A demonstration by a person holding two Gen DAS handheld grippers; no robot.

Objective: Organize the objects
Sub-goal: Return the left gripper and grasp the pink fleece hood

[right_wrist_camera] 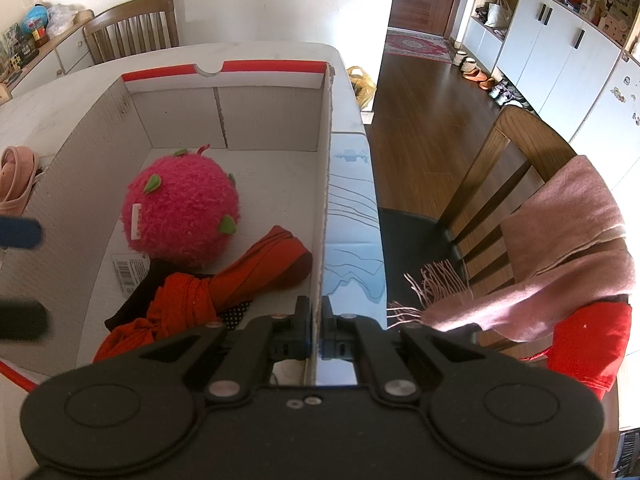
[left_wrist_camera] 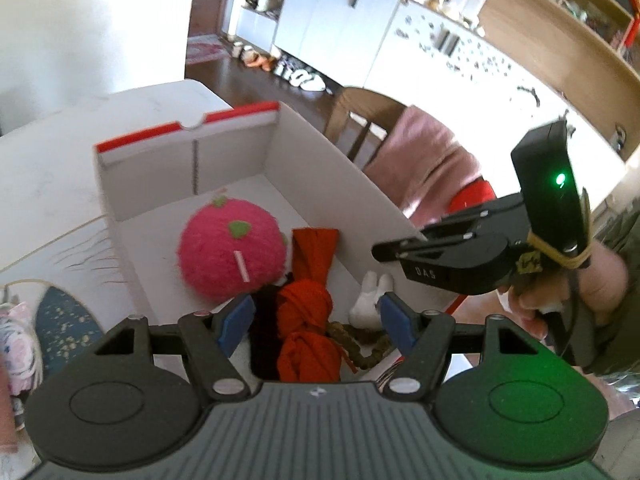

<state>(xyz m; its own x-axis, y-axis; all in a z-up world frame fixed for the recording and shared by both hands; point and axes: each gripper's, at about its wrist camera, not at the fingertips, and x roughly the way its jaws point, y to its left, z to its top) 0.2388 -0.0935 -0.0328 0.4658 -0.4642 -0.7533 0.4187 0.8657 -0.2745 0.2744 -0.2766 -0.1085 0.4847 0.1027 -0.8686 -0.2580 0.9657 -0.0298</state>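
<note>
A white cardboard box with a red rim [left_wrist_camera: 188,128] [right_wrist_camera: 324,160] stands on the table. In it lie a fuzzy pink plush ball [left_wrist_camera: 228,252] [right_wrist_camera: 180,208], a knotted orange-red cloth [left_wrist_camera: 306,304] [right_wrist_camera: 240,272], a small white plush bunny [left_wrist_camera: 370,300] and a braided rope [left_wrist_camera: 360,344]. My left gripper [left_wrist_camera: 316,320] hovers open over the box's near end; the cloth lies below, untouched by the blue pads. Its fingers [right_wrist_camera: 20,232] show at the left edge of the right wrist view. My right gripper [right_wrist_camera: 316,328] [left_wrist_camera: 380,250], held by a hand, is shut on the box's right wall.
A wooden chair draped with a pink scarf [right_wrist_camera: 560,240] [left_wrist_camera: 424,160] stands right of the table [right_wrist_camera: 60,92], with something red [right_wrist_camera: 592,340] below it. Another chair [right_wrist_camera: 132,24] is at the far side. A pink item [right_wrist_camera: 16,180] and a blue patterned item [left_wrist_camera: 60,320] lie left of the box.
</note>
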